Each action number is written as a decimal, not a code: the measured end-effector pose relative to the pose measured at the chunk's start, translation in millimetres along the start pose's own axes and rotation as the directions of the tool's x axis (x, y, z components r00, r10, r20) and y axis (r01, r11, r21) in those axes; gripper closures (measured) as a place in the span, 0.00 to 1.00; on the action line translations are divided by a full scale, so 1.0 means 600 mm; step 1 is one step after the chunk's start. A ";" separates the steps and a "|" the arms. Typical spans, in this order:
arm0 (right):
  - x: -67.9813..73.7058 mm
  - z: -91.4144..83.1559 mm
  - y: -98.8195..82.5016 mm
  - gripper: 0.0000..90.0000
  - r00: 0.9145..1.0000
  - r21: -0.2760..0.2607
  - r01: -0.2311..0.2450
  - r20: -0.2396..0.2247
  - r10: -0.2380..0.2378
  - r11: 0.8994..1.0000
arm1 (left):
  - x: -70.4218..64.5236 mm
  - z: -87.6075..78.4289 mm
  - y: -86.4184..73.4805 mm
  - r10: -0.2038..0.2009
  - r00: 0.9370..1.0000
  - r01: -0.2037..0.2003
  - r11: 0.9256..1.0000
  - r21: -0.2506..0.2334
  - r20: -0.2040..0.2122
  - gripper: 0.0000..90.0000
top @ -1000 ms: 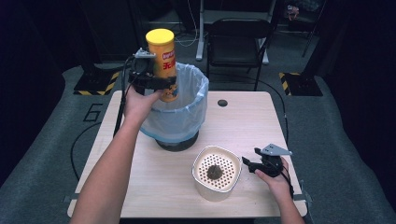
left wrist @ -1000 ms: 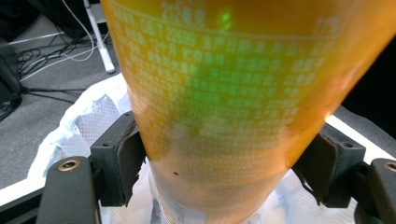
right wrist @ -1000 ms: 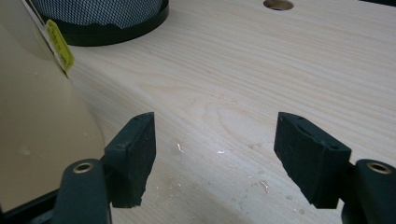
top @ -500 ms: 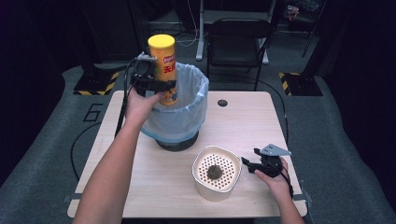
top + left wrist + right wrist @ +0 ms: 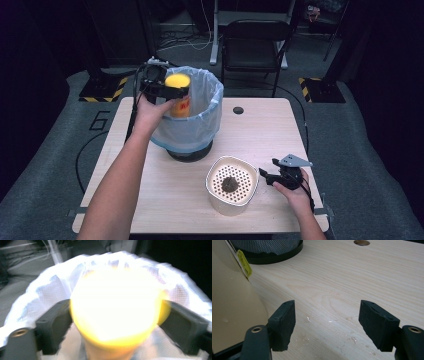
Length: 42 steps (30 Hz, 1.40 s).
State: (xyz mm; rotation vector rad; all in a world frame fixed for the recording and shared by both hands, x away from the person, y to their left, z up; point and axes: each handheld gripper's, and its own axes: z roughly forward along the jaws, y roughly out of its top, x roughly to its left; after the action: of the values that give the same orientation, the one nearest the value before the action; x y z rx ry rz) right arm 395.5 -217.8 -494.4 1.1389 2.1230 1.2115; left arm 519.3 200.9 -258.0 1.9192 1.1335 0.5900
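One yellow-lidded can (image 5: pixel 178 95), one lined bin (image 5: pixel 197 117), one perforated white container (image 5: pixel 232 184), on one counter (image 5: pixel 260 130).
The tall can with red print sits inside the bin mouth; left gripper (image 5: pixel 167 89), jaws just opening, flanks its lid; right gripper (image 5: pixel 267 176) spread, empty.

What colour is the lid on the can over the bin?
Yellow; the can's lid shows best in the high view.

A cream tub (image 5: pixel 231 187) with a perforated insert stands on the wooden table (image 5: pixel 260 135), a dark clump (image 5: pixel 229 183) lying in it. A round hole (image 5: pixel 238 110) sits in the tabletop near its far edge. Beyond the table stands a black chair (image 5: pixel 256 37). Two yellow-and-black striped blocks (image 5: pixel 102 92) lie on the grey floor.
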 end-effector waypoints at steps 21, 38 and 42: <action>0.000 -0.004 0.001 0.33 1.000 -0.008 0.006 0.007 -0.006 1.000 | 0.002 -0.072 -0.007 0.020 0.996 -0.014 0.998 -0.066 0.091 0.21; 0.000 -0.007 0.001 0.33 1.000 -0.008 -0.003 0.015 0.003 1.000 | 0.023 -0.141 -0.075 0.040 0.977 -0.021 0.996 -0.092 0.210 0.39; -0.002 -0.007 0.001 0.33 1.000 -0.011 0.001 0.016 -0.001 1.000 | 0.030 -0.153 -0.100 0.047 0.977 -0.027 0.995 -0.097 0.210 0.40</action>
State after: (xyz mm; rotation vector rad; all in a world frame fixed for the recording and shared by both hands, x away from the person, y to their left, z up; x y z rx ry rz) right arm 393.4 -220.8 -491.9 1.1387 2.1022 1.2082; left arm 432.2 270.3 -256.4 1.8762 0.9204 0.4381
